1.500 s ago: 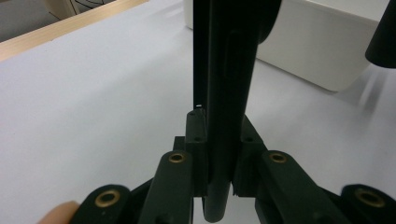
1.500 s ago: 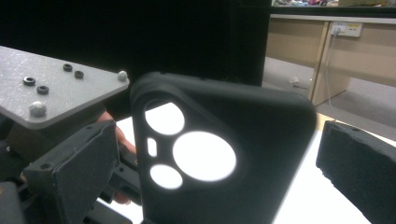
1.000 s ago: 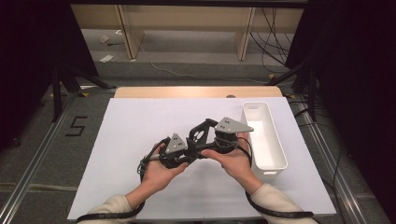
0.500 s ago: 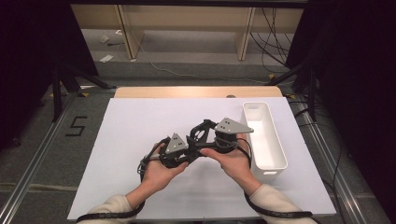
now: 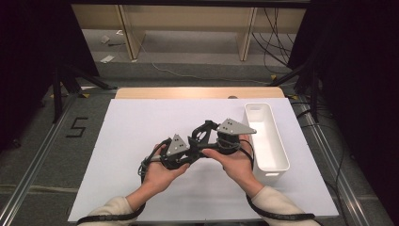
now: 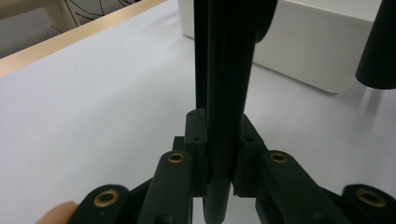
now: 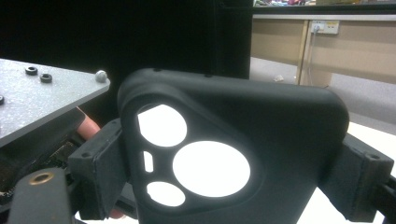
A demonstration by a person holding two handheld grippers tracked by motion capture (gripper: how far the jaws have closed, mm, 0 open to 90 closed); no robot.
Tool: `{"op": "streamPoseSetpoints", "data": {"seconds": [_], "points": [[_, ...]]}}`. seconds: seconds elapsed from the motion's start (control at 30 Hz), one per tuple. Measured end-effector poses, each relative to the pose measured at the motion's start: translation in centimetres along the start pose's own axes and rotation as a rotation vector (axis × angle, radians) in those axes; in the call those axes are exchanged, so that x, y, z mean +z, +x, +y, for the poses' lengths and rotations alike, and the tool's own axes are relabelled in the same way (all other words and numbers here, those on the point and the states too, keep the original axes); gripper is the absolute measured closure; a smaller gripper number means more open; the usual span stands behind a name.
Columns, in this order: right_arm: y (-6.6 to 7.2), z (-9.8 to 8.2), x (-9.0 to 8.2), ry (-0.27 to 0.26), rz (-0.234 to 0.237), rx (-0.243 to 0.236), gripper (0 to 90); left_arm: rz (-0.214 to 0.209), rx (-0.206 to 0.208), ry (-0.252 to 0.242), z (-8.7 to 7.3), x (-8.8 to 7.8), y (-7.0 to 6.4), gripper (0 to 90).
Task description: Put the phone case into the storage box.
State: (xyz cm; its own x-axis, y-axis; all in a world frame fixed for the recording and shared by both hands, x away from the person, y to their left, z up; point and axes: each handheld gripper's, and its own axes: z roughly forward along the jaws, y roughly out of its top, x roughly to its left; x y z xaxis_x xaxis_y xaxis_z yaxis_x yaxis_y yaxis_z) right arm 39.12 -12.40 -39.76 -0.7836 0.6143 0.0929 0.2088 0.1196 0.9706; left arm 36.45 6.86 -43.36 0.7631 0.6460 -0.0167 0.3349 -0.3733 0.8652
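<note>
A black phone case [image 5: 201, 135] with round camera cutouts [image 7: 211, 169] is held above the white table sheet between both grippers. My left gripper [image 5: 194, 149] is shut on the case's thin edge [image 6: 224, 93], which stands upright between its jaws [image 6: 219, 127]. My right gripper [image 5: 207, 132] reaches in from the right. Its jaws have just been closing, and its pads [image 7: 95, 172] now press on the case's two long sides across its width [image 7: 229, 179]. A hand holds each gripper.
A long white bin [image 5: 266, 136] stands at the table's right side, seen close behind the case in the left gripper view [image 6: 308, 51]. The white sheet [image 5: 141, 127] covers the table, with a wooden strip [image 5: 197, 92] along its far edge. Dark curtains flank the table.
</note>
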Motion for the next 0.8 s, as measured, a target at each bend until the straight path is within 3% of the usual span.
{"op": "streamPoseSetpoints", "data": {"seconds": [0.27, 0.37, 0.5, 0.63, 0.8], "points": [[-0.1, 0.1, -0.1, -0.002, 0.006, 0.015, 15.3, -0.015, 0.039, -0.013, 0.0, -0.2, 0.1, 77.3], [-0.1, 0.1, -0.1, -0.001, 0.002, 0.011, 15.3, -0.028, 0.058, -0.027, 0.0, -0.6, 0.2, 71.4], [-0.3, 0.2, -0.3, -0.007, -0.002, 0.015, 15.4, -0.048, 0.086, -0.040, 0.0, -1.0, 0.4, 58.2], [-0.5, 0.3, -0.4, -0.007, -0.012, 0.014, 15.5, -0.071, 0.072, -0.065, 0.0, -1.4, 0.5, 42.9], [-0.8, 0.4, -0.6, -0.010, -0.021, 0.023, 15.5, -0.047, 0.081, -0.056, 0.1, -1.7, 0.5, 17.1]]}}
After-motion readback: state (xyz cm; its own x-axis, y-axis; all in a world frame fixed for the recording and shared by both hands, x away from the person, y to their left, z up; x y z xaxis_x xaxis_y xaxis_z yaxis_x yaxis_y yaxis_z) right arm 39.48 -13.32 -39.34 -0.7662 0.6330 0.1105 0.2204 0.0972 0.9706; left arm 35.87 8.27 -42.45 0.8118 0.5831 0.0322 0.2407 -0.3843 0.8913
